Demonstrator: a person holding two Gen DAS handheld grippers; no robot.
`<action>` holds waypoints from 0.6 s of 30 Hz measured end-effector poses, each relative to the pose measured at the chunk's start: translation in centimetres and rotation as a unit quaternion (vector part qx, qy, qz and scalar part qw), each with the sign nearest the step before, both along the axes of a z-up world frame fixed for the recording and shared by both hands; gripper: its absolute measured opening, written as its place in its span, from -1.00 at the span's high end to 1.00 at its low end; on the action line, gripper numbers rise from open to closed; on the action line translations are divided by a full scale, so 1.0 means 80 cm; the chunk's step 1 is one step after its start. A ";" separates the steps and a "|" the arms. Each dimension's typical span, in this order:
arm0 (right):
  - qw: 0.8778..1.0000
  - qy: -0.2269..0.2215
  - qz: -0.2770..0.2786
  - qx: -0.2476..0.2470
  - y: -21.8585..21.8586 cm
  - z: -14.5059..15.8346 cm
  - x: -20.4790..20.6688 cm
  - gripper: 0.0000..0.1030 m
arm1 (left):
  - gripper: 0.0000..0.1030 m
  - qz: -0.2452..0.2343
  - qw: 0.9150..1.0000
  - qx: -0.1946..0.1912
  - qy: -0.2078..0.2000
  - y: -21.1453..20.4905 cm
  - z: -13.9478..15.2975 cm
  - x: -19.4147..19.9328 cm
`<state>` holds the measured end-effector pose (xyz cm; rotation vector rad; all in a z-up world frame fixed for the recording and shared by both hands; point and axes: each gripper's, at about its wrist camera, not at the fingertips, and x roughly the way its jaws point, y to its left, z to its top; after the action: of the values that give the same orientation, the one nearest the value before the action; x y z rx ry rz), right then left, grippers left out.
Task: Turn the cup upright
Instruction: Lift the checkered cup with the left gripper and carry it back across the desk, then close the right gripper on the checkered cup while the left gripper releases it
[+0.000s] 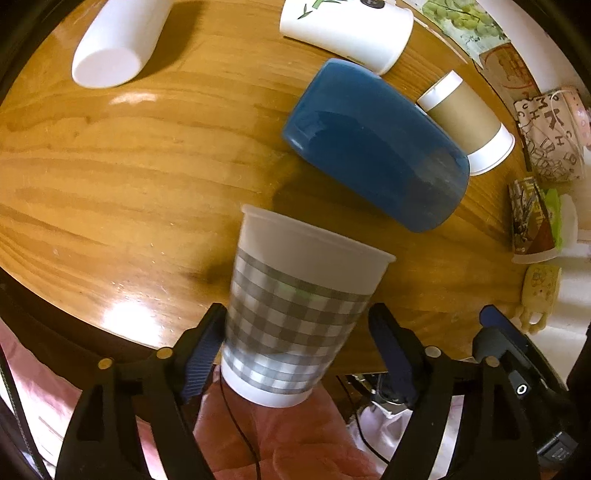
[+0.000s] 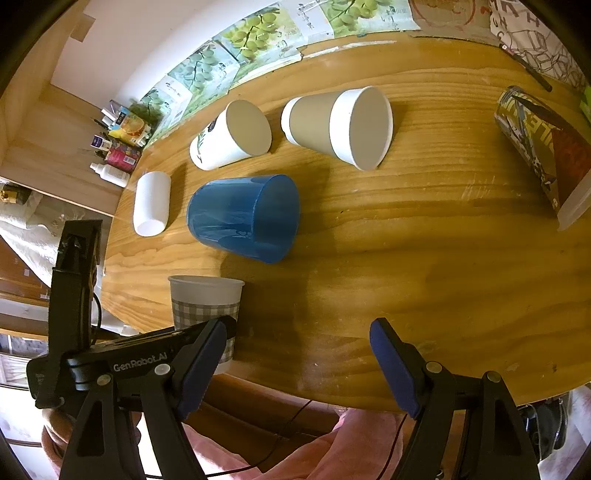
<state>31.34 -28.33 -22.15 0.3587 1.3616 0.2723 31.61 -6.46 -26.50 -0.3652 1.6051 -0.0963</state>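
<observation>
Where cups lie tipped, glossy wooden table [image 2: 424, 258], grape posters [image 2: 258, 33] behind

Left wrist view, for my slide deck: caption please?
Left gripper around a checked cup, rim up, above the table.

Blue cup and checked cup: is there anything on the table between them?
No. In the right wrist view, only bare wooden table lies between the blue cup and the checked cup.

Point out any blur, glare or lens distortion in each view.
Left wrist: the checked cup is motion-blurred, glare patches shine on the table, and the fisheye bows its edge. Right wrist: sharp, the blue cup casts a soft shadow, and the table rim curves strongly.
</observation>
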 end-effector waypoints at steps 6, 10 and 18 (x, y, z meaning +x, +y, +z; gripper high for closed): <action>1.000 0.001 -0.001 0.000 0.001 0.000 0.000 -0.57 | -0.59 0.007 1.000 -0.025 0.001 0.007 0.003 -0.005; 1.000 0.002 0.000 0.000 0.000 -0.001 0.001 -0.57 | -0.59 0.017 0.999 -0.041 -0.002 0.017 0.006 -0.006; 1.000 0.006 -0.005 0.010 0.000 -0.005 0.001 -0.57 | -0.59 0.007 0.999 -0.045 -0.030 0.028 0.021 -0.015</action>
<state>31.44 -28.35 -22.58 0.3836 1.3689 0.2767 30.45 -4.24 -24.79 -0.4388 1.5424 -0.1686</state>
